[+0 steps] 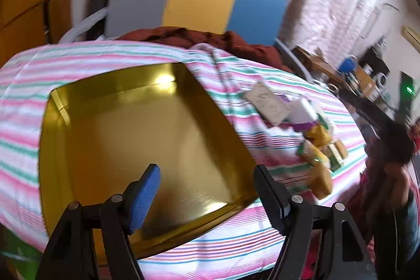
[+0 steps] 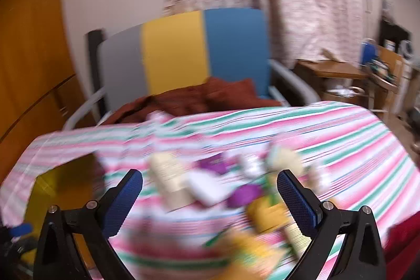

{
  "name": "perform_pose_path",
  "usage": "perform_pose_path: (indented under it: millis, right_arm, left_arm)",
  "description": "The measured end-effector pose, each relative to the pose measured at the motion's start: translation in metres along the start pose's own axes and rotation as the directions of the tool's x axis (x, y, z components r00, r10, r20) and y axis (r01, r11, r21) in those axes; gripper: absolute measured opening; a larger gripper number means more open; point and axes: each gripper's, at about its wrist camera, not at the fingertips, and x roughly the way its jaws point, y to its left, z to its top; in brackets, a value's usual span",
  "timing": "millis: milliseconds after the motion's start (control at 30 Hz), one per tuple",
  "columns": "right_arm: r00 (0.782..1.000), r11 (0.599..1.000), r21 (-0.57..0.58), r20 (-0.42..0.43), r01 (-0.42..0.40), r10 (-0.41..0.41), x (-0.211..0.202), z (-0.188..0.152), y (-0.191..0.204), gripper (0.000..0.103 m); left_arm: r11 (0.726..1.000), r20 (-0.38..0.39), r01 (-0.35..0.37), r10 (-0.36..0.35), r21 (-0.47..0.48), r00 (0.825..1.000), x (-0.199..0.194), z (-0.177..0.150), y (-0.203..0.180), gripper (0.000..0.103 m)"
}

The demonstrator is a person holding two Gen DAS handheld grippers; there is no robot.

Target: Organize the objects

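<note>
The left gripper (image 1: pixel 207 175) gapes empty over the gold tray's (image 1: pixel 78 122) near corner on the striped cloth (image 1: pixel 262 240). The right gripper (image 2: pixel 210 183), likewise spread and empty, hovers above the blurred soap bars (image 2: pixel 170 180); only the left view shows them, seemingly, strung along a line running away rightward. Beyond stands a tricolour headboard (image 2: pixel 173 51).

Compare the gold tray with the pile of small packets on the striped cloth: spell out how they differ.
The gold tray is one big, shiny, square-cornered thing; the packets are many, small and matt. The tray is a single gold colour; the packets are mixed: white, purple, yellow, green. The tray holds nothing; the packets lie heaped, overlapping each other. Both rest on the striped cloth, side by side.
</note>
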Motion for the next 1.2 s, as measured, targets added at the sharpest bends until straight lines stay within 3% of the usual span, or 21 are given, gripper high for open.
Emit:
perform_pose_path:
  millis: [100,233,333,500,700,800,1033,1133,1200]
  right_arm:
    - [0.998,0.996,0.067,-0.005,0.059,-0.059,0.014,0.008,-0.039,0.103]
    - [0.998,0.975,0.215,-0.030,0.062,-0.057,0.030,0.001,-0.077,0.103]
    - [0.998,0.949,0.315,-0.065,0.015,0.006,0.037,0.000,-0.094,0.103]
    - [0.997,0.929,0.368,-0.063,-0.027,0.054,0.035,-0.002,-0.105,0.103]
    - [0.994,0.922,0.382,-0.056,-0.064,0.092,0.034,-0.002,-0.105,0.103]
    - [0.993,0.923,0.377,-0.056,-0.076,0.105,0.035,-0.002,-0.103,0.103]
    - [0.989,0.926,0.365,-0.071,-0.096,0.131,0.039,-0.002,-0.099,0.103]
    - [0.987,0.928,0.359,-0.075,-0.105,0.140,0.041,-0.001,-0.097,0.103]
    - [0.987,0.927,0.361,-0.078,-0.105,0.142,0.042,-0.002,-0.097,0.103]
  left_arm:
    - [0.999,-0.016,0.035,-0.035,0.031,0.999,0.008,0.011,-0.022,0.074]
    - [0.992,-0.037,0.109,-0.107,0.059,0.994,0.023,0.032,-0.053,0.074]
    - [0.987,-0.063,0.152,-0.149,0.047,0.987,0.039,0.045,-0.071,0.074]
    - [0.978,-0.118,0.208,-0.209,-0.022,0.971,0.075,0.064,-0.095,0.074]
    - [0.965,-0.161,0.229,-0.248,-0.128,0.955,0.120,0.081,-0.106,0.074]
    - [0.927,-0.170,0.266,-0.316,-0.263,0.934,0.145,0.086,-0.101,0.074]
    - [0.894,-0.157,0.237,-0.315,-0.381,0.936,0.185,0.091,-0.099,0.074]
    - [0.887,-0.154,0.200,-0.286,-0.416,0.946,0.196,0.090,-0.094,0.076]
    - [0.873,-0.160,0.203,-0.300,-0.443,0.940,0.203,0.088,-0.091,0.079]
